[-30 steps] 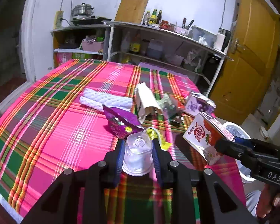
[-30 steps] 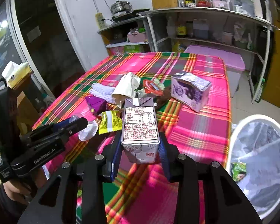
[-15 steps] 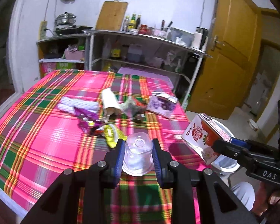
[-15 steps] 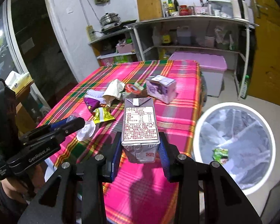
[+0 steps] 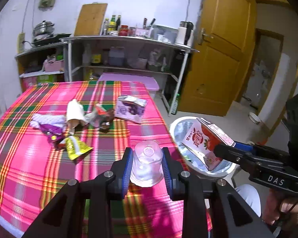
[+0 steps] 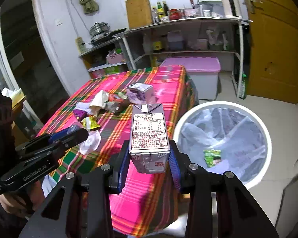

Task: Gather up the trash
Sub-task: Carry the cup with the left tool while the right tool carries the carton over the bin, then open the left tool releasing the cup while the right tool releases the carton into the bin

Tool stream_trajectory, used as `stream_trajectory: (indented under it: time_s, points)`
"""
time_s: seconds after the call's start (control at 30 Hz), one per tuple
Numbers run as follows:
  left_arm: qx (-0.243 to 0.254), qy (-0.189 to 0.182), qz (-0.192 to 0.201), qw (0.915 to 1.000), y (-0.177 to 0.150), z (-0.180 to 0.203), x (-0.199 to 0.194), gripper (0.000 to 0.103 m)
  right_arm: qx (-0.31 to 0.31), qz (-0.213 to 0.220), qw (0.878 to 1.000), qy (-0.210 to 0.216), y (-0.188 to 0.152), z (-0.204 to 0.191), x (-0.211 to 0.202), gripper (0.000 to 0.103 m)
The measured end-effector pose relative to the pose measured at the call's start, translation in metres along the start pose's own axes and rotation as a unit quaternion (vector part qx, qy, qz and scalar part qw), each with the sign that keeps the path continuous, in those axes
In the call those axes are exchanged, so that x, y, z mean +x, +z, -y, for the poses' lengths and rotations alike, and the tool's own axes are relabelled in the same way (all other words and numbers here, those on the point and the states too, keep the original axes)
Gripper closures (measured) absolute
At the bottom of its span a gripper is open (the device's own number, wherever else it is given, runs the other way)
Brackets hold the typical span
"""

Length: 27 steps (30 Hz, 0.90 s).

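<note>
While a clear cup (image 5: 147, 163) is clamped upside down between the blue pads of the left gripper (image 5: 147, 164), a milk carton (image 6: 150, 136) is pinched upright between the pads of the right gripper (image 6: 149, 158). Both loads are held off the table (image 5: 29, 158), which is covered in a pink plaid cloth. In the left view, the carton (image 5: 205, 141) is seen tilted in front of the bin (image 5: 173, 127), over its opening. The bin (image 6: 268, 138), white-rimmed and lined with a clear bag, stands on the floor just beside the table's edge; a green wrapper (image 6: 212, 157) lies inside it. On the cloth a cluster of trash is left: a purple carton (image 5: 130, 109) on its side, a paper cone (image 5: 75, 114), a purple wrapper (image 5: 51, 130) and a yellow wrapper (image 5: 76, 147), with smaller scraps between them too blurred to name. Shelves (image 5: 125, 39) with bottles and a pot are seen behind the table.
</note>
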State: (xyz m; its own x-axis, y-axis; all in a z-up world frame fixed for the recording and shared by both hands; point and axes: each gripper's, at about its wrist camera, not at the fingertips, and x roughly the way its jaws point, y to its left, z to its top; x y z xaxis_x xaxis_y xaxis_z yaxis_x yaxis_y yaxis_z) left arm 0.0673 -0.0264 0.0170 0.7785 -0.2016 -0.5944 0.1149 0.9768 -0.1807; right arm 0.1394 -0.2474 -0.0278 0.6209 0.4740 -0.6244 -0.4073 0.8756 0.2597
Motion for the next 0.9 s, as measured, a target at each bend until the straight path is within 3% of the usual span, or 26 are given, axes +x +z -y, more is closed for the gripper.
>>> stream_trajectory:
  time_s: [0.5,0.9]
  points:
    - [0.053,-0.055,-0.021,0.9969,0.012,0.060,0.041,0.074,0.057,0.012,0.997,-0.056,-0.006,0.066,-0.020,0.065]
    - [0.075,-0.091,-0.066,0.9908,0.014,0.094,0.098,0.073,0.096,-0.017,0.993,-0.070,-0.019,0.108,-0.001,0.064]
